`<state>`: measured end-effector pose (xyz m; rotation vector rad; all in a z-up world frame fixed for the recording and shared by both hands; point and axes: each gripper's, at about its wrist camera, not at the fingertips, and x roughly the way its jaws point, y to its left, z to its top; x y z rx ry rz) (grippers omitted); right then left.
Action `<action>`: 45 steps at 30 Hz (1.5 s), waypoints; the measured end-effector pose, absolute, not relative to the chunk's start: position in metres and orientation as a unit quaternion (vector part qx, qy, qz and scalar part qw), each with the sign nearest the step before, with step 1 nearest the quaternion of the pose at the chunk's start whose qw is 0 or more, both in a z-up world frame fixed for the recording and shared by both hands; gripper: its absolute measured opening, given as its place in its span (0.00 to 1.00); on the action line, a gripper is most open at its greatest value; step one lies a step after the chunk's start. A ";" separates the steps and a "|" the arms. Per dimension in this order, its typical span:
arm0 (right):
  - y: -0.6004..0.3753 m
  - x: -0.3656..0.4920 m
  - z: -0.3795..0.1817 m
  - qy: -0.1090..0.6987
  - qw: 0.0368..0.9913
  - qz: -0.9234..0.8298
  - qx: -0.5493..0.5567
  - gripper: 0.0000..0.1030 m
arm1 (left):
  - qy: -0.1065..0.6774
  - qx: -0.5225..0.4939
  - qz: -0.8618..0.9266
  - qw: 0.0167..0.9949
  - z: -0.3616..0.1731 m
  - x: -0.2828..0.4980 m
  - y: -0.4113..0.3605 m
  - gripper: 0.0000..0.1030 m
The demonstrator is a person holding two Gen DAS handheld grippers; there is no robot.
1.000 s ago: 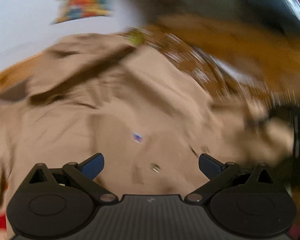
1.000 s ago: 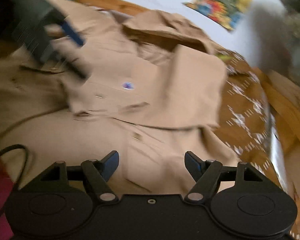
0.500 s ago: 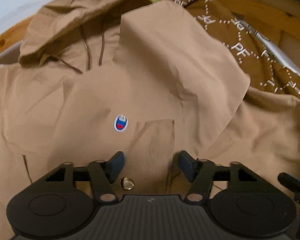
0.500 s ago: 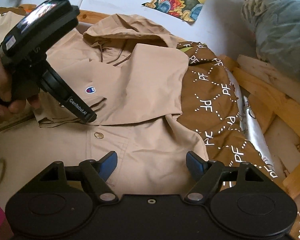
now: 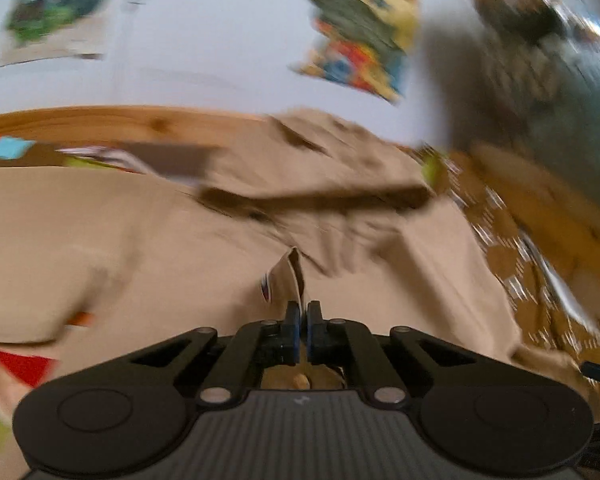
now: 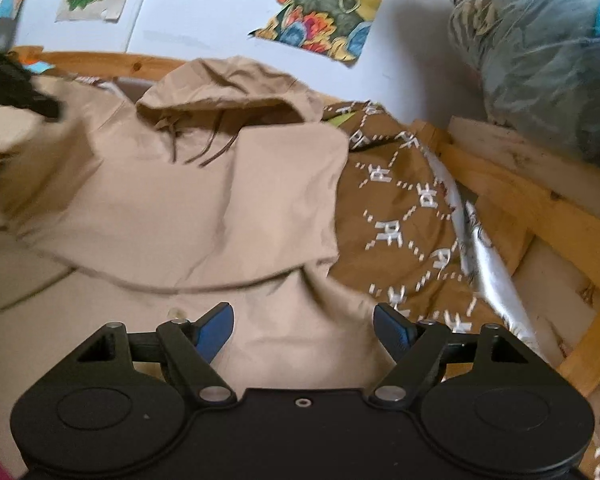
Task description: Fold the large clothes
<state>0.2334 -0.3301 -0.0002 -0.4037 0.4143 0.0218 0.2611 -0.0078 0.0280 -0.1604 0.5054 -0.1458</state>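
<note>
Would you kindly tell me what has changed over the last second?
The left hand-held gripper closed on a fold of the tan hoodie and lifted it. The right hand-held gripper stays open above the hem; the brown patterned garment lies unmoved.

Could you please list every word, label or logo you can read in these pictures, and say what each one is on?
"PF": repeated in white on the brown patterned cloth, beside the tan hoodie.
Small red and blue patch on the hoodie fold pinched by the left tool: too blurred to read.
Wall posters: pictures only, no legible text.
</note>
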 end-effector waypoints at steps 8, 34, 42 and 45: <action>-0.336 0.368 0.030 0.256 0.960 -0.007 -0.115 0.76 | 0.298 -0.087 0.024 0.950 0.001 0.267 0.057 0.00; -0.345 0.338 0.020 0.212 0.974 -0.010 -0.074 0.69 | 0.362 -0.113 0.076 0.922 -0.009 0.244 0.083 0.55; -0.295 0.273 0.023 0.202 0.974 0.076 -0.064 0.94 | 0.272 -0.118 0.200 0.934 0.054 0.173 0.190 0.74; -0.267 0.252 0.020 0.201 0.969 0.119 -0.081 0.99 | 0.233 -0.145 0.260 0.926 0.068 0.163 0.239 0.75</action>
